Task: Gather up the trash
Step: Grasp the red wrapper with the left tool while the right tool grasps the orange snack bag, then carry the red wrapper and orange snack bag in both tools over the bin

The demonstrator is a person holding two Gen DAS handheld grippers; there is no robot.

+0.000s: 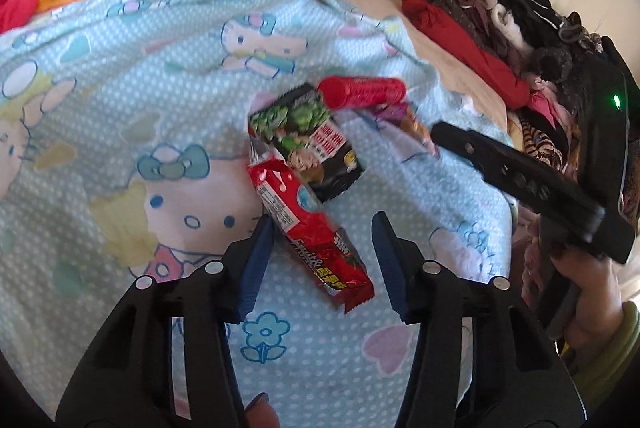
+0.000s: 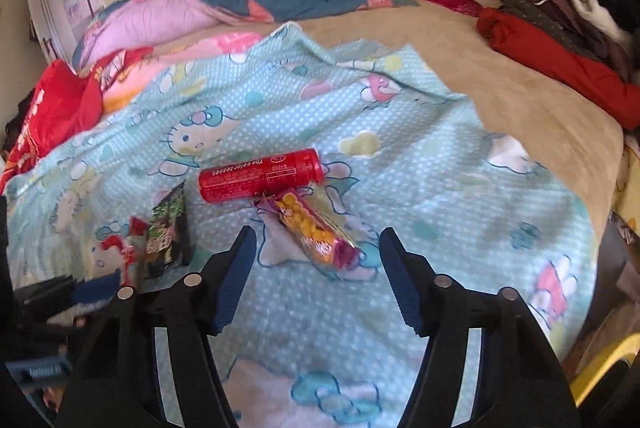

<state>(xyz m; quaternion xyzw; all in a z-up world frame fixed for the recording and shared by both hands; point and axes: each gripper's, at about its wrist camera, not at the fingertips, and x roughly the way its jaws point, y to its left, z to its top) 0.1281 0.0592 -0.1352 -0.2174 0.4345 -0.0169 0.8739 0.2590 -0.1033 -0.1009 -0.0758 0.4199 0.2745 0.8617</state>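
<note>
Left gripper (image 1: 323, 260) is hanging open over the blanket (image 1: 120, 116), its jaws either side of the near end of a red wrapper (image 1: 312, 240), not touching it. A green packet (image 1: 306, 142) is lying at 12 o'clock of the wrapper, a red tube (image 1: 362, 92) beyond. Right gripper (image 2: 318, 268) is also sitting open, a yellow snack bag (image 2: 316, 236) between its fingertips; the tube (image 2: 260, 175) is resting at 11 o'clock of the bag.
</note>
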